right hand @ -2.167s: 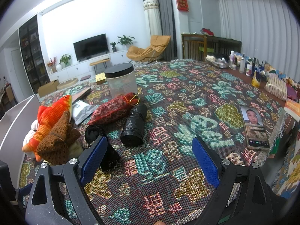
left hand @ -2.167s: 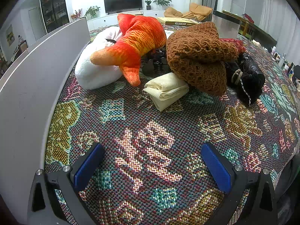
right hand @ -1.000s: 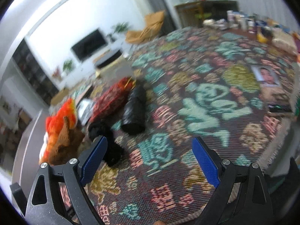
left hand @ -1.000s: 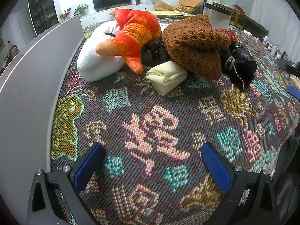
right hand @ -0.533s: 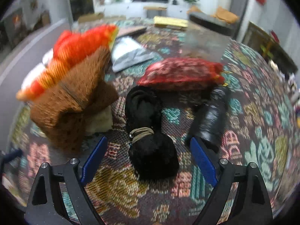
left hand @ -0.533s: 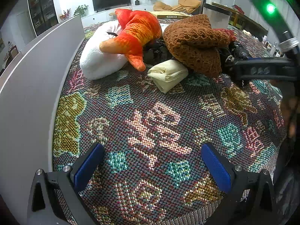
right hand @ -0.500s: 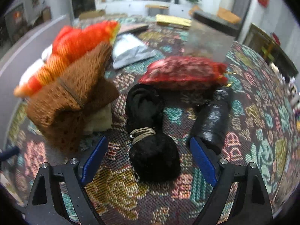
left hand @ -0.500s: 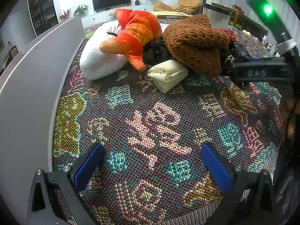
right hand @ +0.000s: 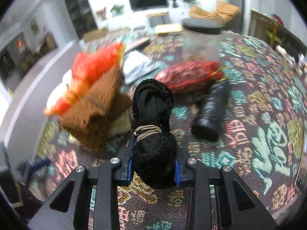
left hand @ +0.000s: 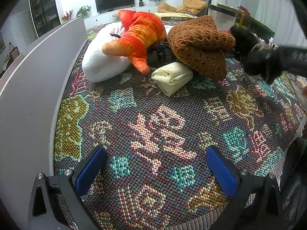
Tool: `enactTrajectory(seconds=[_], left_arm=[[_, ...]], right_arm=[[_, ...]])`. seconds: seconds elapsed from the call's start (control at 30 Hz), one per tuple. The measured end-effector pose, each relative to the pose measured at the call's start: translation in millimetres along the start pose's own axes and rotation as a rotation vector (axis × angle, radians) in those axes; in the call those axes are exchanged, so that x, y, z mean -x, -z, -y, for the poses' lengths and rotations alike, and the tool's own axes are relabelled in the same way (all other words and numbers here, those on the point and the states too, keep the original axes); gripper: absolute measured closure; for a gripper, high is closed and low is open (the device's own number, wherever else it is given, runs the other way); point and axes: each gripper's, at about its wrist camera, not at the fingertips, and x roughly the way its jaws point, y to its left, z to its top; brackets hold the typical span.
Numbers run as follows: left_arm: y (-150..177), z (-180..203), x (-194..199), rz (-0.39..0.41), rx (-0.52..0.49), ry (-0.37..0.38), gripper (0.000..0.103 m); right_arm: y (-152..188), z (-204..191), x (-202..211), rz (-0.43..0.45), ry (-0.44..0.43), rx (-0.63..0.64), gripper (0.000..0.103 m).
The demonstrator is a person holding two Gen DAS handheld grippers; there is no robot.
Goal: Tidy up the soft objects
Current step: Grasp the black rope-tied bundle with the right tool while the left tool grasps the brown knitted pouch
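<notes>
My right gripper (right hand: 153, 167) is shut on a black fuzzy bundle (right hand: 153, 134) tied with a tan cord; the bundle also shows in the left wrist view (left hand: 253, 51), lifted at the right. My left gripper (left hand: 155, 164) is open and empty over the patterned cloth. Ahead of it lie a white plush (left hand: 103, 57), an orange fish plush (left hand: 138, 38), a brown knit piece (left hand: 201, 44) and a folded cream cloth (left hand: 172, 77).
A grey panel (left hand: 28, 88) runs along the left side of the patterned table cover (left hand: 153, 124). A red mesh pouch (right hand: 190, 75), a black plastic roll (right hand: 211, 113), a silver bag (right hand: 140, 69) and a clear jar with black lid (right hand: 201, 36) lie behind.
My right gripper has closed on the black bundle and raised it off the cloth. The left gripper has stayed still and open.
</notes>
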Motion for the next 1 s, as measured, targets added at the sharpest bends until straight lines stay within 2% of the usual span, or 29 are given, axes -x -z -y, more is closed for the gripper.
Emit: enactTrajectory(seconds=[0.17,0.23,0.37,0.53,0.6,0.7,0.73,0.77,0.83,0.93,1.0], left_arm=[[-1,1,0,0.000,0.000,0.000,0.000],[0,1,0,0.004,0.000,-0.001,0.000],[-1,1,0,0.008,0.002,-0.002,0.000],[-16,1,1,-0.041,0.014,0.005,0.000],[-34,2,13,-0.009,0.015,0.048,0.000],[-74,8,27,0.039,0.006,0.099,0.000],[-91,12,28,0.038,-0.004,0.126,0.000],[-107,18,27,0.034,-0.018,0.149,0.000],[-132,33,17,0.016,-0.071,0.176,0.000],[-157,57,-13,-0.060,-0.163,0.117,0.000],[-167,62,-29,-0.095,-0.178,0.069,0.000]], right_arm=[[-12,47,30,0.155,0.029,-0.155,0.069],[-13,73,35,0.176,0.048,-0.243,0.069],[-5,116,17,0.108,0.052,-0.376,0.069],[9,149,-18,-0.047,0.109,-0.420,0.067],[13,158,-18,-0.053,0.091,-0.432,0.066],[10,161,-17,-0.077,0.064,-0.426,0.054],[8,161,-17,-0.083,0.051,-0.424,0.039],[4,158,-17,-0.089,0.049,-0.420,0.031],[-1,155,-17,-0.115,0.076,-0.396,0.030],[-4,147,-21,-0.160,0.096,-0.360,0.026],[-10,145,-24,-0.190,0.118,-0.327,0.025]])
